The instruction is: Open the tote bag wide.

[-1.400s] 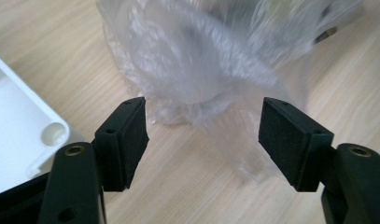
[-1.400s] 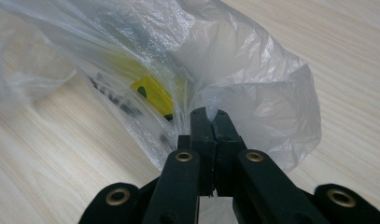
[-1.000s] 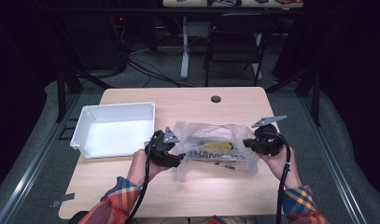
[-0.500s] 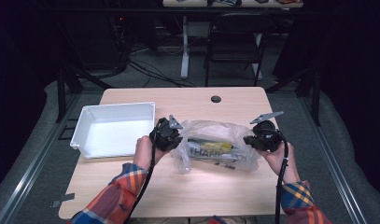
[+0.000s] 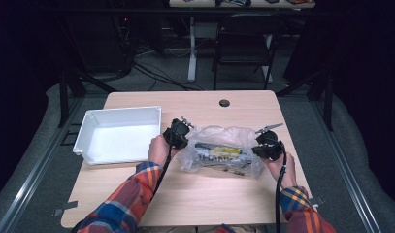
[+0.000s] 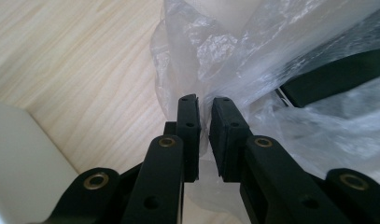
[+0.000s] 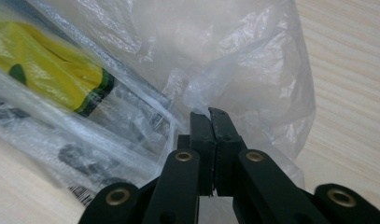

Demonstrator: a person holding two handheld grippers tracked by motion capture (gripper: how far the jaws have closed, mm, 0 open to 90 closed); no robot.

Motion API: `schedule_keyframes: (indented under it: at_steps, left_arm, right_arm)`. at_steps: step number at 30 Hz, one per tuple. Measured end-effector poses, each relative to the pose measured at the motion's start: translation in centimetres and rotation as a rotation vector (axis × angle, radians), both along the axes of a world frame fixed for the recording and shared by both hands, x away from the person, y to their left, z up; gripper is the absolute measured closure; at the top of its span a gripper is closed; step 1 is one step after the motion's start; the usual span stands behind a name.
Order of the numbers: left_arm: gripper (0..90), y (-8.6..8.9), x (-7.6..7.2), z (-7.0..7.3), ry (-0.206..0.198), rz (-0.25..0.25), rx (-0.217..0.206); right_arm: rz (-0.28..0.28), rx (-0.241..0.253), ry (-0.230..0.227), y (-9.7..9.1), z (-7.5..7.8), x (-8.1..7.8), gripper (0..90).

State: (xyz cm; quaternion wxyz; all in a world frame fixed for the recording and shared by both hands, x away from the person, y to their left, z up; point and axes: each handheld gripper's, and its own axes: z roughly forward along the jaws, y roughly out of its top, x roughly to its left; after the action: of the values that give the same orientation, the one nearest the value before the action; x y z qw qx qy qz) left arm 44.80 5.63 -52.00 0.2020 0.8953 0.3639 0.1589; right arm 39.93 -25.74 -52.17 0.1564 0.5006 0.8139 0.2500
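A clear plastic bag (image 5: 219, 138) lies on the wooden table (image 5: 200, 194), with a yellow-and-black packet (image 5: 224, 151) and dark parts inside. My left gripper (image 5: 184, 138) is at the bag's left end. In the left gripper view its jaws (image 6: 204, 100) have just been closing and stand nearly together, with a fold of the bag's film (image 6: 253, 56) pinched between them. My right gripper (image 5: 261, 148) is at the bag's right end. Its jaws (image 7: 209, 112) are shut on a crumpled edge of the bag (image 7: 201, 46), next to the yellow packet (image 7: 47, 60).
A white, empty tray (image 5: 88, 131) stands left of the bag, close to the left hand. A round hole (image 5: 224, 103) sits near the table's far edge. Behind the table are a chair (image 5: 243, 43) and floor cables. Bare wood lies in front of the bag.
The left gripper moved up and right along the bag's left end and its jaws closed on the film. The right gripper sank slightly, still shut on the bag. The bag bunched up.
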Motion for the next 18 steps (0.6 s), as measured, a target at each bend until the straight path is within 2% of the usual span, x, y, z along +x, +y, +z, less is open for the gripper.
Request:
schedule_keyframes:
  at_steps: [2,4,5,7,8,9,13,15,18]
  left_arm:
    - [82.6,-0.2,0.4,-0.4,0.01,0.008,0.01]
    - [84.0,-0.4,0.9,-1.2,0.02,0.023,0.057]
    - [83.8,-0.4,0.9,-1.2,0.02,0.023,0.057]
    - [83.8,-0.1,1.3,-1.8,0.049,0.032,0.043]
    - [83.7,0.0,1.3,-2.0,0.056,0.034,0.043]
    - [83.9,0.0,1.2,-2.1,0.059,0.03,0.048]
    - [84.7,0.2,0.0,-2.1,0.05,0.003,0.048]
    - [85.0,0.6,-1.4,-2.0,0.051,-0.028,0.055]
    - [85.0,0.9,-2.4,-2.1,0.051,-0.049,0.062]
  right_arm:
    - [-0.004,-0.008,-0.003,0.2,-0.4,0.2,89.7]
    - [-0.01,-0.035,-0.016,0.5,-0.8,0.4,89.8]
    - [-0.015,-0.062,-0.011,0.6,-1.0,0.6,89.8]
    - [-0.018,-0.069,-0.01,0.6,-1.3,0.7,89.8]
    - [-0.021,-0.046,0.001,0.6,-1.9,0.8,89.7]
    - [-0.009,-0.061,0.013,0.5,-1.9,0.8,89.7]
    - [0.0,-0.07,0.023,0.3,-1.9,0.7,89.0]
    - [-0.001,-0.083,0.035,0.2,-1.9,0.7,86.8]
    - [0.005,-0.096,0.026,0.5,-1.9,0.7,85.8]
